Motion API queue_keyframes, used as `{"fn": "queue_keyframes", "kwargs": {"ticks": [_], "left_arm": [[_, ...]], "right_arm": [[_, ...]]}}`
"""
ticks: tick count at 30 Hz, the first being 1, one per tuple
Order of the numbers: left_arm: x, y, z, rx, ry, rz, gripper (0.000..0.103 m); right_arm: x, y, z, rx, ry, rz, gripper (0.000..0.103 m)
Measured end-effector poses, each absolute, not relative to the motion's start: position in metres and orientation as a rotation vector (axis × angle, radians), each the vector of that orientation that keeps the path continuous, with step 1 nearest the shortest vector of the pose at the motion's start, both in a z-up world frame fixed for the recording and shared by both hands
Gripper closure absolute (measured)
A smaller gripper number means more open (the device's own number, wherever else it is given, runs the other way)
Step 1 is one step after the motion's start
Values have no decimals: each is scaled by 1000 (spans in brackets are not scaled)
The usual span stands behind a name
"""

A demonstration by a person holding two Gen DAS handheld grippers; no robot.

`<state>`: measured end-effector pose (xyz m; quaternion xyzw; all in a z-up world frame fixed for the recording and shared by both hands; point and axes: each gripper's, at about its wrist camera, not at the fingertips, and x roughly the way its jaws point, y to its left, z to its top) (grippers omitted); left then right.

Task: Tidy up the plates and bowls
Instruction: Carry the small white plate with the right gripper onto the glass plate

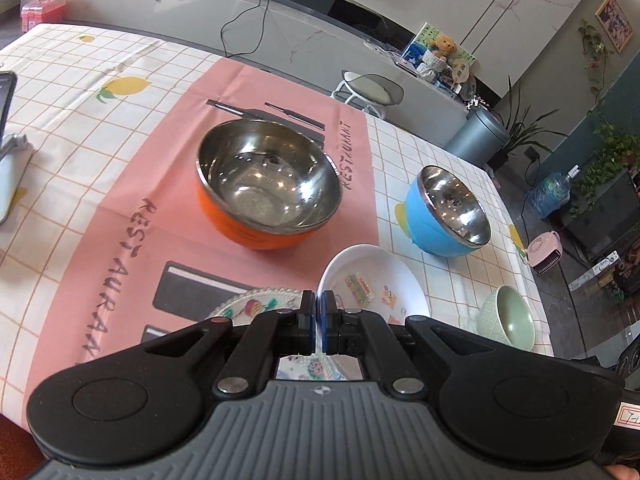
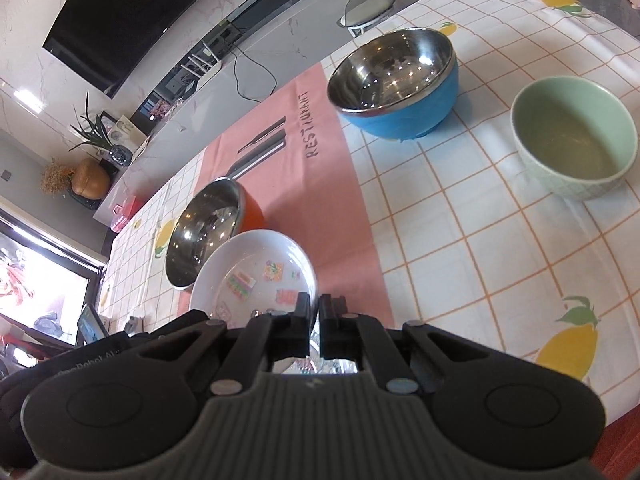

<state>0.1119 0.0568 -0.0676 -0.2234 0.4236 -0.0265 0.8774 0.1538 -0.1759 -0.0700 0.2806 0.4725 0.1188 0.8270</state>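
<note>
We hold the white bowl by its rim with both tools: the left gripper has its blue pads pinched together on the near-left edge, and the right gripper is clamped on the near-right edge of the same white bowl. It hangs low over the table, at the near edge of the pink placemat, tipped so its opening faces up and slightly away from us; being round, it has no long axis to speak of.

As we judge it, the sorting is at an early stage. The orange steel bowl stands alone in the middle of the placemat, the blue steel bowl sits further right on the checked cloth, and the green bowl rests near the right edge, all well apart and none nested. A patterned plate lies just left of our left gripper, near us, partly hidden by the tool.

What remains is to set this white bowl down somewhere fitting, then gather the three loose bowls.
</note>
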Motion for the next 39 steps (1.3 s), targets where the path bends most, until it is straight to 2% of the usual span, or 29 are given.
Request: {"fn": "queue_keyframes", "kwargs": {"ticks": [19, 33, 35, 39], "left_arm": [[88, 82, -119, -516, 999, 26, 101], [92, 78, -118, -489, 999, 26, 99], [92, 78, -117, -498, 1001, 25, 92], [91, 79, -112, -504, 992, 29, 86]], "right_arm": [[142, -133, -98, 502, 1127, 266, 99], [149, -136, -106, 514, 1141, 257, 97], [149, -137, -107, 530, 1143, 263, 91], [149, -136, -101, 534, 1133, 273, 67]]}}
